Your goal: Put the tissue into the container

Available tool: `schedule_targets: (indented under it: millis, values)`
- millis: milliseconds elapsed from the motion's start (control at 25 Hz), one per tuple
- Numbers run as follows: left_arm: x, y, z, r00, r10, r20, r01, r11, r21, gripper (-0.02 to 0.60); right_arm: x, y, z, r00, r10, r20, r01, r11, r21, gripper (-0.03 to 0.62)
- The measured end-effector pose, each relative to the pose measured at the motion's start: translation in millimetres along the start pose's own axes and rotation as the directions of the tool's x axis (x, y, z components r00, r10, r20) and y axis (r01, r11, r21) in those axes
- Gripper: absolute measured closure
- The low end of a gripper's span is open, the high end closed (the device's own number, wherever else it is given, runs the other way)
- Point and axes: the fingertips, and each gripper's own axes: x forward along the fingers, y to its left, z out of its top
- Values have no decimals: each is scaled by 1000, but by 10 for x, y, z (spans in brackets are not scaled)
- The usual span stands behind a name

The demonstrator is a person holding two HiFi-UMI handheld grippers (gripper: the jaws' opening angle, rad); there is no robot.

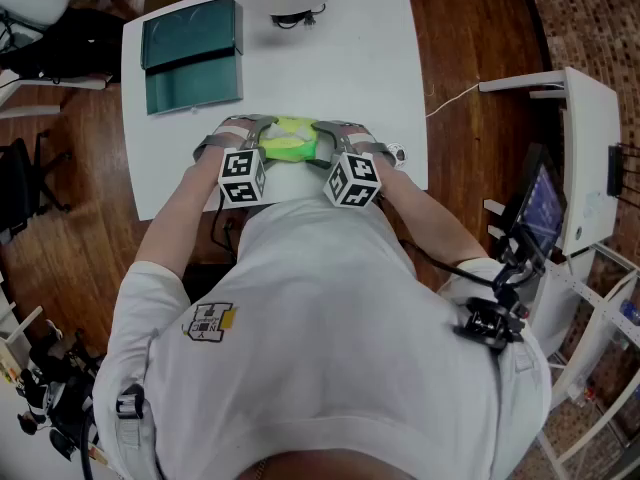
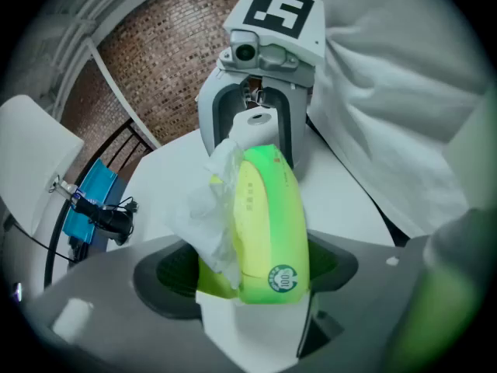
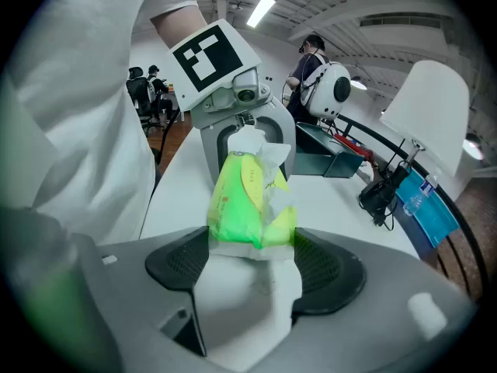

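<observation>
At the near edge of the table [image 1: 340, 68], the green pack [image 1: 290, 140] lies with its long axis running left to right, one end in each tool. The left gripper [image 1: 262, 138] takes the left end and the right gripper [image 1: 325, 140] the right end, the two facing each other. In each gripper view the jaws stand wide, and the pack fills the gap so that both pads seem to press its sides. A white tissue sticks out of its slot. The container [image 1: 192, 53] sits well apart, toward the far left corner. It lies on the left gripper's side, so that hand looks better placed to lead the carry.
</observation>
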Motion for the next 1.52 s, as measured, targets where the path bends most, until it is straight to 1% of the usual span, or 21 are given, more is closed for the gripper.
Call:
schedule_targets:
  millis: [160, 320, 400, 560, 640, 760, 880, 960, 1080, 1240, 1440, 1520]
  values:
    - [-261, 166, -39, 999, 42, -9, -42, 999, 6, 212, -98, -136, 256, 999, -36, 34, 37, 999, -33, 255]
    - [-627, 468, -189, 992, 119, -35, -118, 993, 26, 210, -153, -390, 660, 993, -91, 75, 98, 991, -94, 256]
    - [-848, 640, -356, 986, 160, -53, -158, 987, 38, 210, -121, -534, 941, 988, -119, 99, 131, 984, -124, 258]
    - [-1283, 998, -852, 967, 240, -88, -236, 970, 55, 210, 95, -836, 1582, 977, -159, 139, 184, 965, -186, 258]
    - [-1423, 1131, -1033, 960, 263, -96, -259, 964, 53, 210, 177, -958, 1806, 975, -169, 142, 196, 958, -208, 258]
    - [-1540, 1282, -1276, 956, 276, -102, -273, 961, 44, 210, 321, -1099, 2046, 976, -174, 132, 200, 953, -228, 259]
    - [-1544, 1364, -1508, 960, 264, -99, -263, 965, 24, 210, 512, -1186, 2179, 981, -162, 105, 182, 955, -234, 260]
    - [-1492, 1384, -1663, 966, 241, -96, -242, 970, 2, 210, 666, -1220, 2217, 987, -142, 77, 156, 960, -231, 260]
    - [-1351, 1365, -1839, 978, 190, -82, -193, 981, -34, 210, 879, -1227, 2191, 995, -98, 29, 102, 972, -211, 261]
    - [-1149, 1301, -1970, 991, 120, -51, -123, 990, -70, 210, 1083, -1191, 2093, 998, -48, -29, 43, 984, -173, 261]
    - [-830, 1438, -2351, 999, 29, -26, -32, 994, -109, 210, 1559, -1370, 2036, 996, 12, -91, -22, 993, -115, 261]
    - [-749, 1449, -2389, 1000, 5, -23, -8, 993, -116, 209, 1635, -1393, 1985, 994, 25, -109, -36, 995, -96, 261]
